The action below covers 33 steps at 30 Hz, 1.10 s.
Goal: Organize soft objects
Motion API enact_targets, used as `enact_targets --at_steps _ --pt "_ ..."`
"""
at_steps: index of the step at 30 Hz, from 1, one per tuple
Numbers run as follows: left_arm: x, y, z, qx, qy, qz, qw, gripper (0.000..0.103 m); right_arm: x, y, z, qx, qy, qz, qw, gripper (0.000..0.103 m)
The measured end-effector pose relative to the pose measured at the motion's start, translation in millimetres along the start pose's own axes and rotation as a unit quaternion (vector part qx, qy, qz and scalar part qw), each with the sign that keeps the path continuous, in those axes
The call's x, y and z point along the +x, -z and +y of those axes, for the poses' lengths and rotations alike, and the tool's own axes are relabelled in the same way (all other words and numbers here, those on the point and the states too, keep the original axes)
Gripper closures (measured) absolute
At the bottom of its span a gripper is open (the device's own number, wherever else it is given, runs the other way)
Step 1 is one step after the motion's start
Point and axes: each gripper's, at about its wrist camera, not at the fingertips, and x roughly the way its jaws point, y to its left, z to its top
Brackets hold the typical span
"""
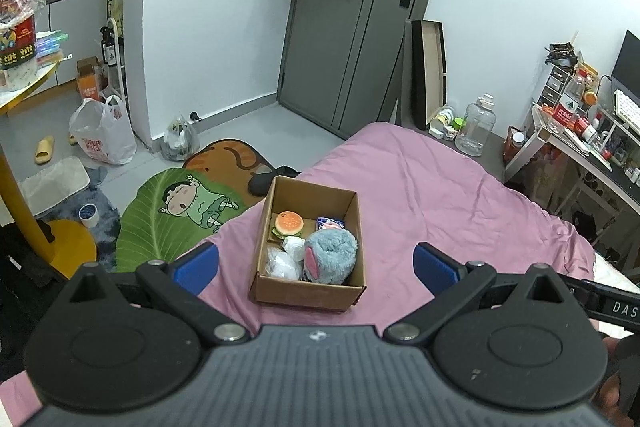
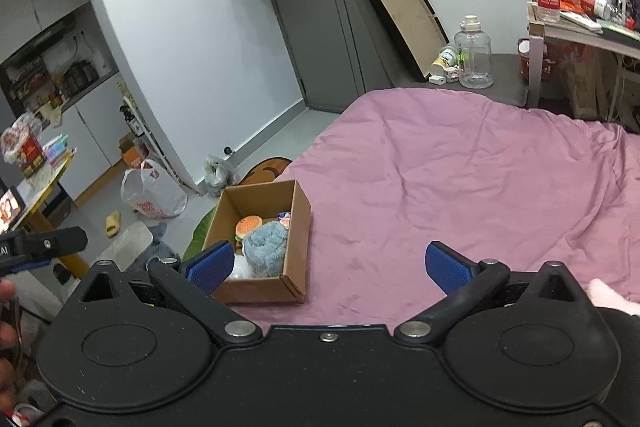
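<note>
- The soft toys, a blue plush (image 1: 330,255) and a burger (image 1: 289,223) among them, are packed in the cardboard box (image 1: 308,293) on the pink bedspread (image 1: 440,195).
- Both the left gripper (image 1: 316,265) and the right gripper (image 2: 330,267) are held spread wide and empty.
- Little seems left; something pale at the right view's edge is possibly unsorted.

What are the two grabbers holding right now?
Nothing. The left hand-held gripper and the right hand-held gripper are both wide open and empty. The blue plush toy and the burger toy sit in the cardboard box.
</note>
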Motion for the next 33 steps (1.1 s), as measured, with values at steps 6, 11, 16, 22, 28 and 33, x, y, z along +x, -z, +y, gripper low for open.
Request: enact_targets --at_steps 6,11,16,22,28,33 --pt "-10 10 0 0.009 -0.002 -0.001 1.0 0.0 -9 7 -1 -0.008 -0.011 0.01 1.0 0.0" --pt "-16 18 -4 0.028 -0.011 -0.015 0.9994 0.0 -15 15 -4 -0.011 -0.017 0.014 1.0 0.0" --pt "-12 24 -4 0.03 -0.008 -0.006 0.9995 0.0 -14 23 -4 -0.007 -0.018 0.019 1.0 0.0" --pt "-9 31 -4 0.037 -0.011 0.004 0.9993 0.0 -18 27 -3 -0.015 -0.021 0.019 0.999 0.0" --pt "-6 36 -4 0.035 -0.009 0.014 0.9993 0.0 -19 29 -3 -0.014 -0.026 0.018 0.999 0.0" --pt "-5 37 -2 0.032 -0.011 0.017 0.9993 0.0 -21 28 -3 -0.015 -0.029 0.017 0.999 0.0"
